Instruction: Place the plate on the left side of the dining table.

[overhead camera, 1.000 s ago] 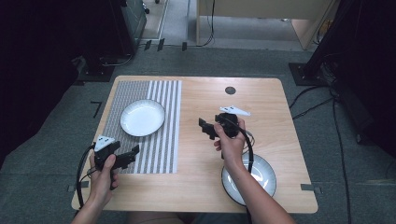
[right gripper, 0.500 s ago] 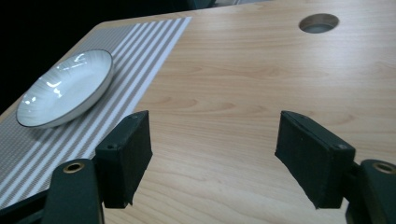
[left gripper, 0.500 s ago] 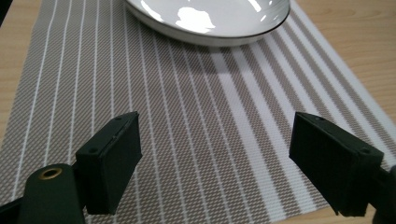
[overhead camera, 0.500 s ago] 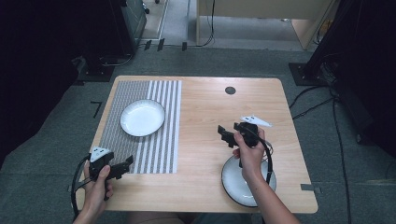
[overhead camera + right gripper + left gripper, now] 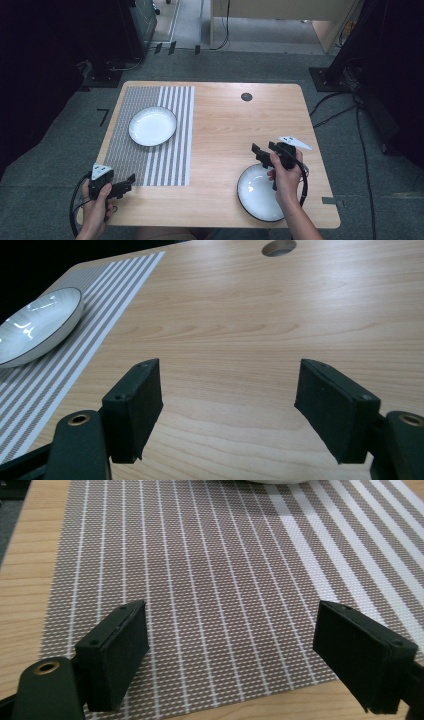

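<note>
Placemat (image 5: pixel 150 135) comes first at the left of the high view, a woven striped sheet on the wooden table (image 5: pixel 225 125), with a white plate (image 5: pixel 152 126) resting on its upper part. Below it, at the lower left of the frame, we see the left gripper (image 5: pixel 131 178) held in the person's left hand (image 5: pixel 95 205), its tips over the mat's near left corner. Its own view tells us what the high view cannot: in the left gripper view the left gripper (image 5: pixel 230 650) has its jaws spread wide with nothing between them, the brown and white weave shows in fine detail, and just a sliver of the plate's rim (image 5: pixel 277 481) sits at the top edge. Moving right, at the lower right of the high view lies the second plate (image 5: pixel 257 192), white inside with a dark rim, close to the table's near edge, partly covered by the right hand (image 5: pixel 285 175). The right gripper (image 5: pixel 259 151) sits just above that plate's upper edge. In the right gripper view the right gripper (image 5: pixel 227 405) also has its jaws wide apart and empty, over bare wood; there the plate on the mat (image 5: pixel 37 325) appears at the upper left, shallow and glossy with a thin dark rim, and the round hole (image 5: pixel 278 247) in the table shows at the top.
</note>
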Demonstrator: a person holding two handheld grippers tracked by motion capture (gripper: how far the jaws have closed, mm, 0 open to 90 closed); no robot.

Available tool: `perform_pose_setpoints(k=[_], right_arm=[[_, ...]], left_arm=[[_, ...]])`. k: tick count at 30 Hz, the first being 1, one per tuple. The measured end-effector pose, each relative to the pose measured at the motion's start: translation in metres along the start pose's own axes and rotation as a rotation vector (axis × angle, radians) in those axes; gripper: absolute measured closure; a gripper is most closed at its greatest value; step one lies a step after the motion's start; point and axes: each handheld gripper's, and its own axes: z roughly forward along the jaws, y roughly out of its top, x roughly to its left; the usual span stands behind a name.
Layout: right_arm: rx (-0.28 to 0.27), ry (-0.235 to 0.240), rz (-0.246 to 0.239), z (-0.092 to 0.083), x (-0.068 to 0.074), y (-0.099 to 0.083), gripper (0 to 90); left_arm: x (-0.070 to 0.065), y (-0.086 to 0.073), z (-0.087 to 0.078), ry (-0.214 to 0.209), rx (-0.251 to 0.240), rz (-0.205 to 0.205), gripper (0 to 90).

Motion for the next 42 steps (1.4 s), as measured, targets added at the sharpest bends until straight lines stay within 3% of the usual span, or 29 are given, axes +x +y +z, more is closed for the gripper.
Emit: perform_pose_setpoints(k=[14, 17, 23, 42], right_arm=[[-0.019, -0.074, 0.023, -0.03, -0.033, -0.016, 26.8], [-0.014, -0.09, 0.035, -0.035, -0.04, -0.021, 26.8], [-0.012, -0.122, 0.056, -0.049, -0.056, -0.031, 26.9], [0.007, -0.241, 0.088, -0.084, -0.09, -0.062, 26.4]], left_arm=[[0.013, -0.005, 0.001, 0.081, 0.015, 0.023, 14.5], [0.016, -0.006, 0.0, 0.079, 0.014, 0.021, 14.5], [0.015, -0.008, 0.0, 0.093, 0.016, 0.061, 14.3], [0.015, -0.01, 0.0, 0.091, 0.006, 0.061, 13.9]])
